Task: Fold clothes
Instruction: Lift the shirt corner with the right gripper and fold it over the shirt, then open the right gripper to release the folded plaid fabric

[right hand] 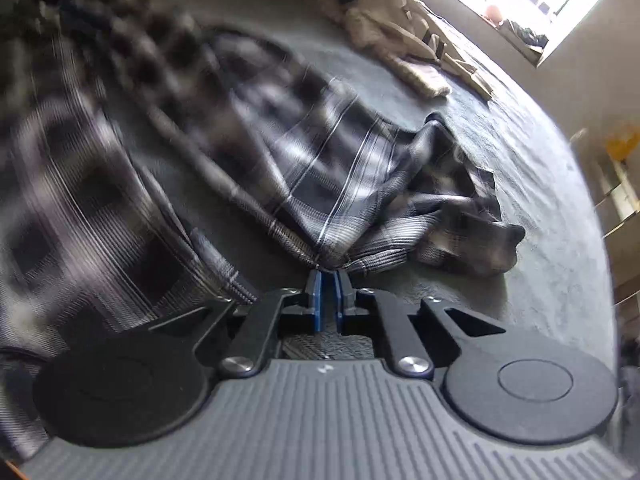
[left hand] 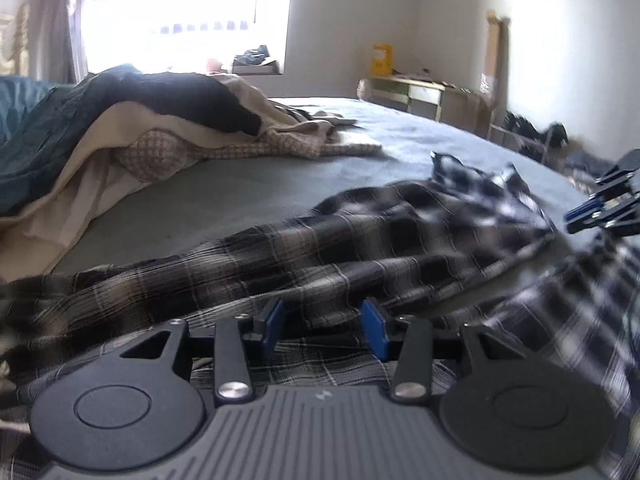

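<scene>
Two grippers: your left gripper [left hand: 323, 330] is free, your right gripper [right hand: 327, 294] is at the cloth.
Left wrist view, jaws: parted about halfway, blue pads bare, nothing between them.
Left wrist view, shirt: the plaid shirt [left hand: 360, 236] lies rumpled on the grey bed sheet [left hand: 240, 184], just ahead of and beneath your jaws.
Right wrist view, jaws: nearly closed, a narrow gap showing; a gathered fold of plaid meets the pad tips.
Right wrist view, hold: whether the pads truly press it, you cannot tell.
Advice: confirm that pinch, take the opposite edge with your left, then draw the cloth flat before folding.
</scene>
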The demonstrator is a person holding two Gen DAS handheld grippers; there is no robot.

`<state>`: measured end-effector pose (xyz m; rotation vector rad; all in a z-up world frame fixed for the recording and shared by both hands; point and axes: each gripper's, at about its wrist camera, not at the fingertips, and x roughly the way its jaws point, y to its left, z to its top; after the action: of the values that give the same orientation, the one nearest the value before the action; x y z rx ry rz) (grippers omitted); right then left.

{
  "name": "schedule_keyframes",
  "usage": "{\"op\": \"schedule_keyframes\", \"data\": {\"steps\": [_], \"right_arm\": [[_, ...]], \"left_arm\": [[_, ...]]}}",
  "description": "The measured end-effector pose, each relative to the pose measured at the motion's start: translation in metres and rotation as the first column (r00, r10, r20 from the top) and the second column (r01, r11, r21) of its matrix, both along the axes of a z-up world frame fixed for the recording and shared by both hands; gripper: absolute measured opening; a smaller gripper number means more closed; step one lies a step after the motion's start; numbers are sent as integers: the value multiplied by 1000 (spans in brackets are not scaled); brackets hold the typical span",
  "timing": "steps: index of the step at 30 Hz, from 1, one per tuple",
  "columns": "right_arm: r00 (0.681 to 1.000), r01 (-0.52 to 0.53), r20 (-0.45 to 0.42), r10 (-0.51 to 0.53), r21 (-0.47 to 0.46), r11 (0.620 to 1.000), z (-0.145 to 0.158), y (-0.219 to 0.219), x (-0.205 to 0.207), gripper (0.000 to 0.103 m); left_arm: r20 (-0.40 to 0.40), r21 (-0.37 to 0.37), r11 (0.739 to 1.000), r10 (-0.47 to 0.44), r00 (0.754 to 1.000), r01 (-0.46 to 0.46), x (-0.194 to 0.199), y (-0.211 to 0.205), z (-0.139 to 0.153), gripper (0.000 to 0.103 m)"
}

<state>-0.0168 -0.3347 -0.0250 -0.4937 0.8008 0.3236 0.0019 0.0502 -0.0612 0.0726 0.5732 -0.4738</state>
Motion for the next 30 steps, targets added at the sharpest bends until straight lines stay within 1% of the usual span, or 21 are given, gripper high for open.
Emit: {"op": "schedule_keyframes", "data": {"steps": [2,3,4,5,6,8,10,12,13,15,16,19,20,21,23,24,25,26,27,29,30], "right_arm": [[997,-73,34,70,133,988,28,-3,-3,27],[993,-113,55,104,198,974,43,-4,-4,31],[987,-153,85,135,248,957,56,1,-1,40],[980,-192,110,168,275,942,67,10,5,45],[969,-235,140,202,296,926,75,24,14,46],[946,-318,168,277,315,894,83,63,42,47],[928,-372,169,332,360,856,83,110,81,47],[914,-401,130,384,434,807,75,160,125,47],[902,-415,102,420,475,776,69,187,144,47],[873,-424,18,488,524,739,54,240,182,47],[854,-424,-33,520,534,731,41,263,204,47],[807,-414,-166,567,526,743,2,323,251,47],[796,-420,-184,577,518,745,-7,338,258,47],[779,-436,-193,597,517,736,-15,348,261,47],[757,-455,-199,623,524,720,-27,367,267,47],[748,-437,-220,626,546,715,-33,372,272,47],[734,-410,-257,628,570,712,-40,377,277,44],[731,-410,-265,629,566,715,-43,379,276,36],[730,-414,-268,628,558,719,-45,381,274,31],[724,-432,-268,635,541,721,-44,385,267,8],[723,-464,-245,646,521,717,-39,389,261,8]], "left_arm": [[-30,-18,999,30,999,-31,7,3,-5,45],[-56,-24,999,44,997,-46,12,5,-8,45],[-79,-34,998,53,995,-56,14,6,-12,45],[-88,-55,996,58,994,-63,15,9,-15,45],[-90,-80,994,62,994,-69,15,12,-17,45],[-93,-114,991,62,994,-73,15,16,-19,46],[-105,-144,987,63,993,-77,16,21,-21,46],[-114,-181,981,56,992,-76,17,27,-23,46],[-118,-198,977,52,992,-75,18,30,-25,46],[-121,-240,968,46,992,-74,19,35,-28,46],[-123,-258,963,43,992,-73,18,38,-29,46],[-126,-299,951,36,991,-72,18,43,-33,46],[-125,-310,948,34,992,-72,18,45,-34,46],[-125,-322,944,33,992,-72,17,46,-35,46],[-130,-347,935,28,991,-72,17,50,-36,46],[-134,-361,930,25,991,-73,17,52,-38,46],[-139,-375,924,22,990,-74,18,54,-39,46],[-145,-389,918,20,989,-75,19,57,-40,46],[-149,-399,914,17,989,-76,19,58,-40,46],[-148,-404,912,17,989,-76,19,58,-41,46],[-148,-406,911,17,989,-77,19,59,-41,46]]}}
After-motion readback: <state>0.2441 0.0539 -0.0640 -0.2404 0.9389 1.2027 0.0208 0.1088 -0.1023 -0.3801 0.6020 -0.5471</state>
